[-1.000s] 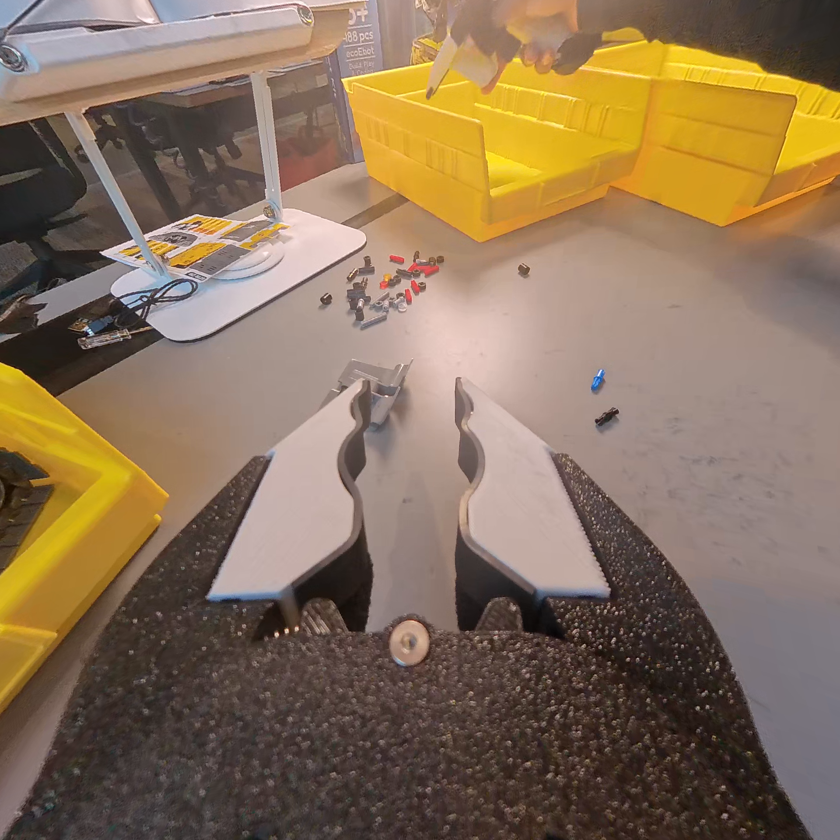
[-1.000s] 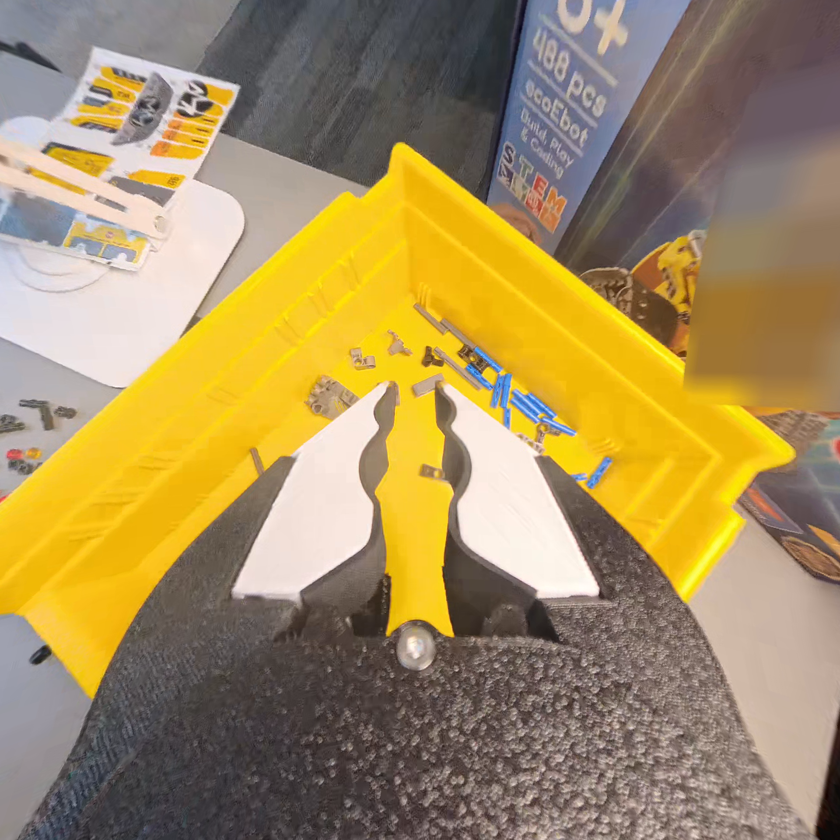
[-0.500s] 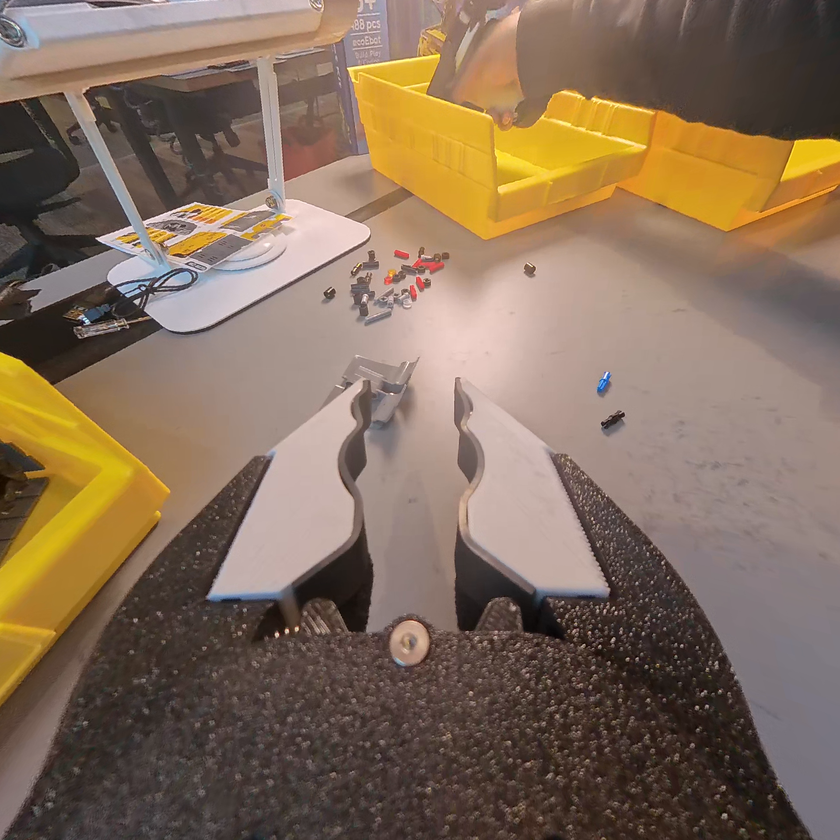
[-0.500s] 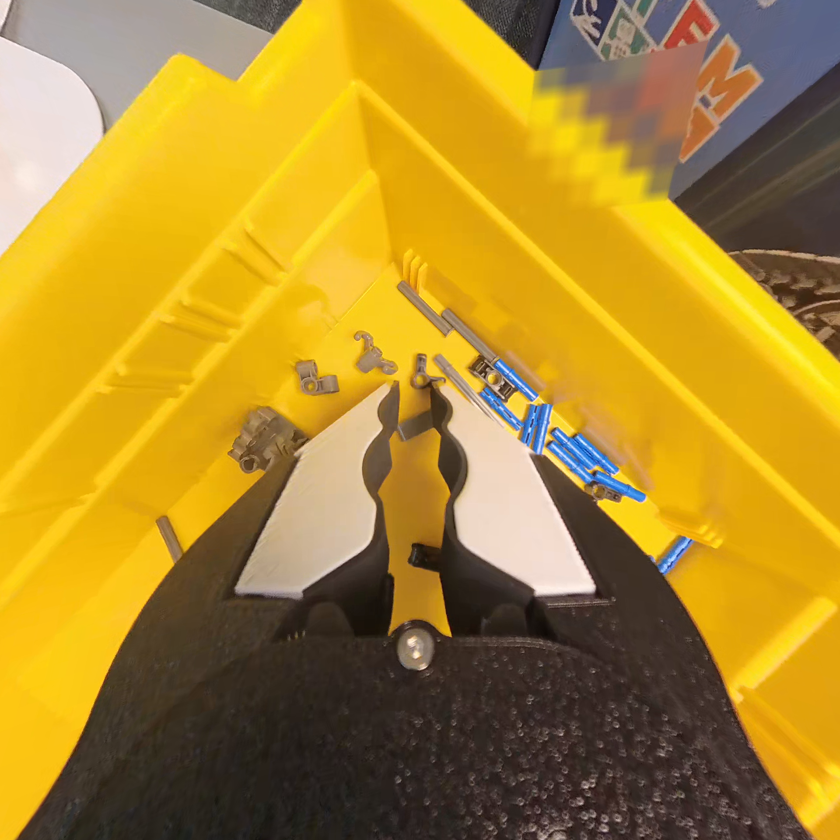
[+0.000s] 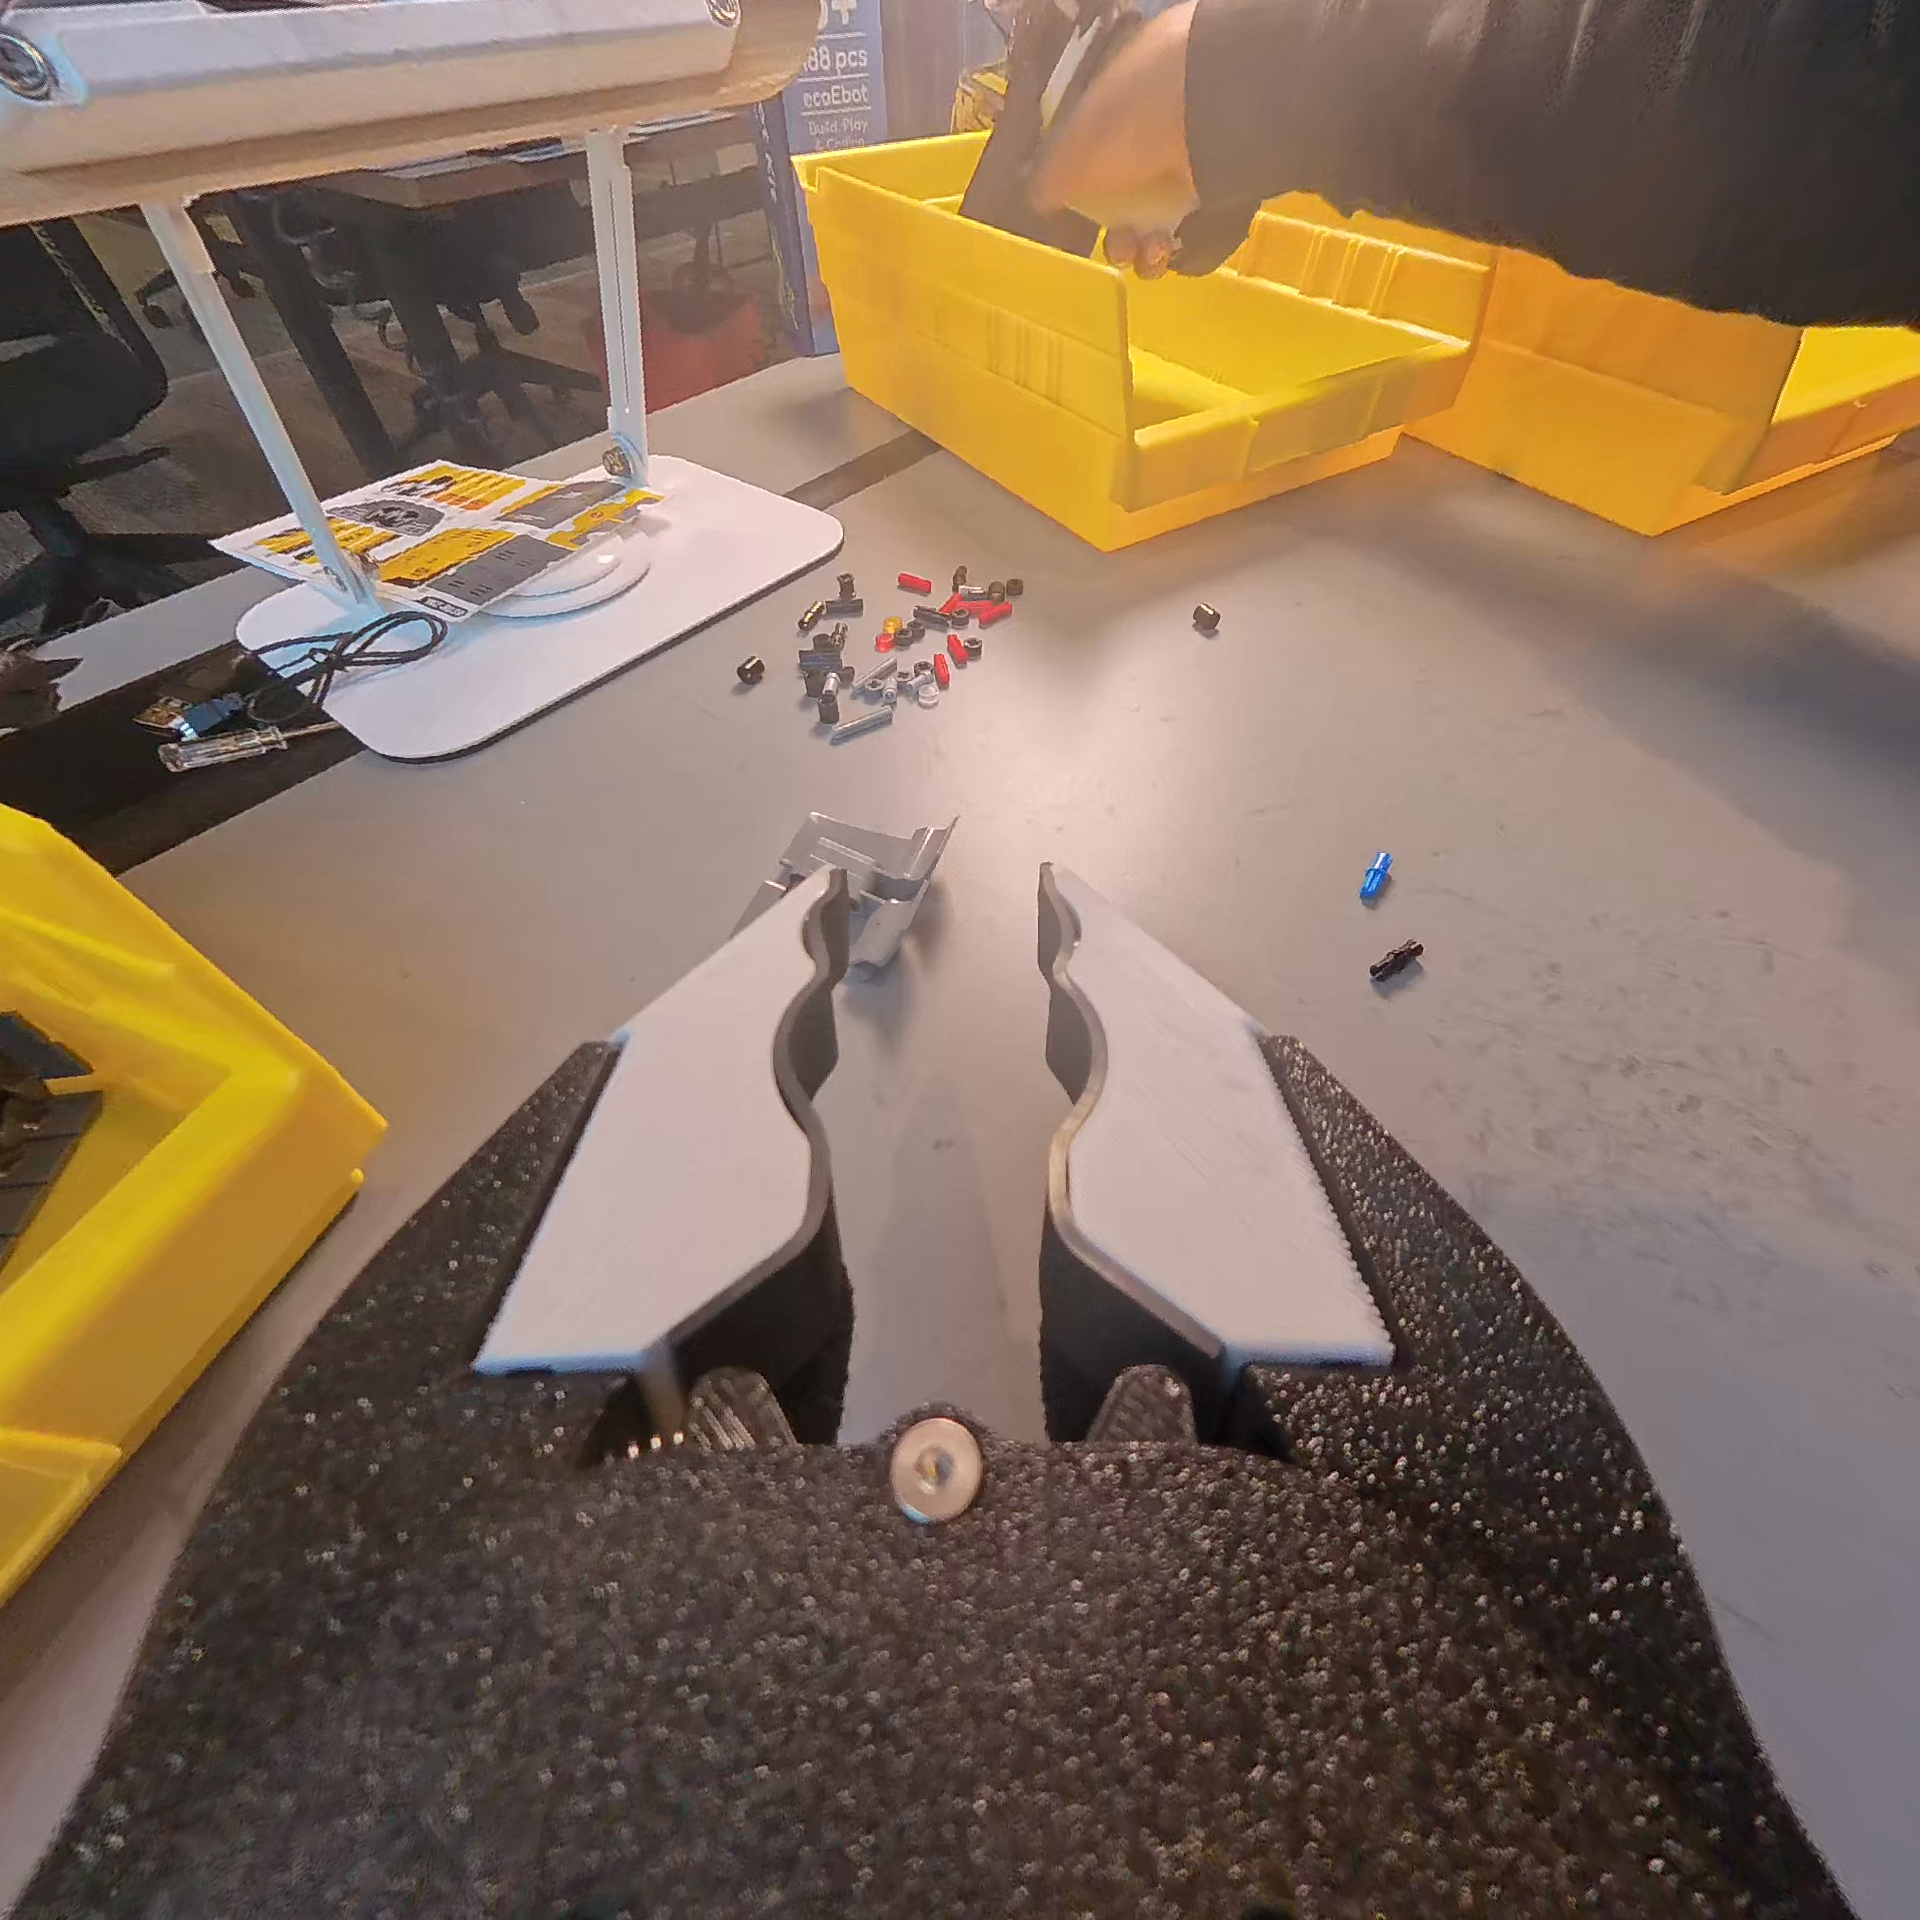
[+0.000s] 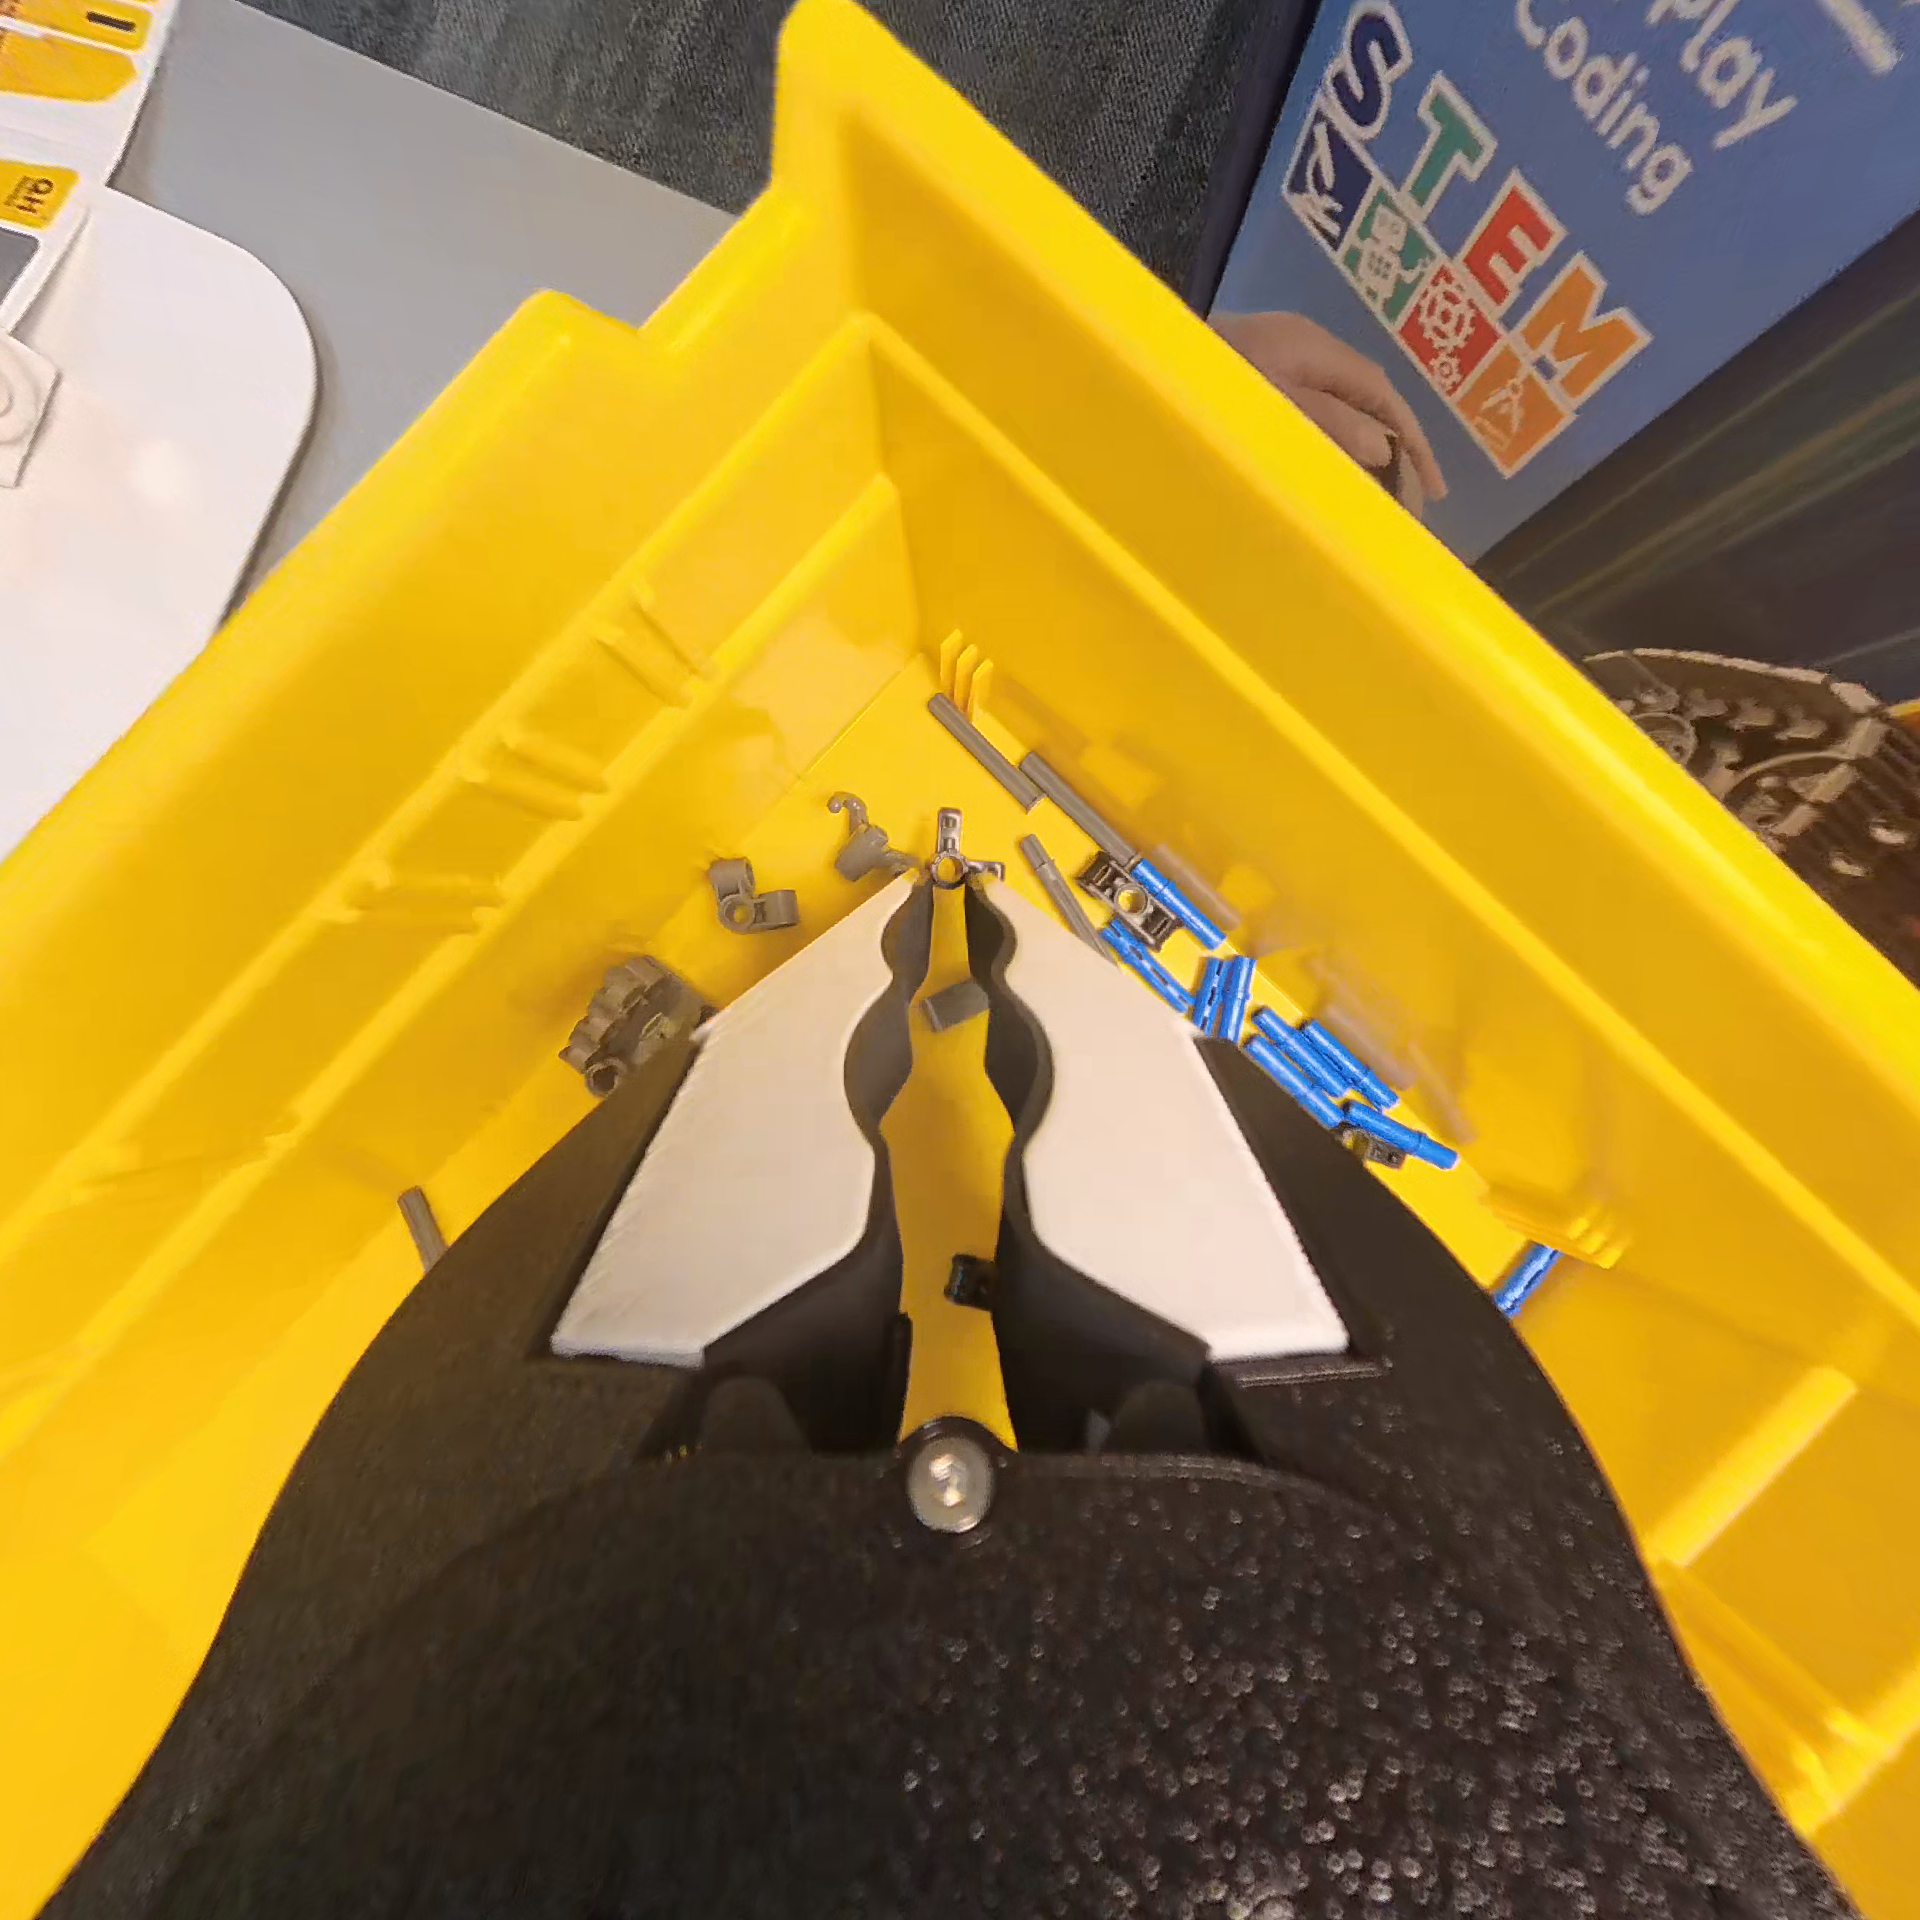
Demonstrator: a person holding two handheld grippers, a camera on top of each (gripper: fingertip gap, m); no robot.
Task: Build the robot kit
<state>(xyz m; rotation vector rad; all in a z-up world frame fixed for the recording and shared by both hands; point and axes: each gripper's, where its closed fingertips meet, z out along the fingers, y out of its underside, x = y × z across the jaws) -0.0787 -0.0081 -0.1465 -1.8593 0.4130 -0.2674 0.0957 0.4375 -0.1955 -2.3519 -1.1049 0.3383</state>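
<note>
Since a second ago the right gripper (image 6: 945, 881) has been dropping deeper into the yellow bin (image 6: 1049, 436), its tips now pinching a small grey connector (image 6: 948, 854). Only the left wrist view is showing the left gripper (image 5: 940, 883) lying spread beside a silver bracket (image 5: 868, 873), partly hidden.

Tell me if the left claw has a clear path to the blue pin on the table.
Probably yes: the left claw is open, and only bare table lies between it and the blue pin, off to its right.
</note>
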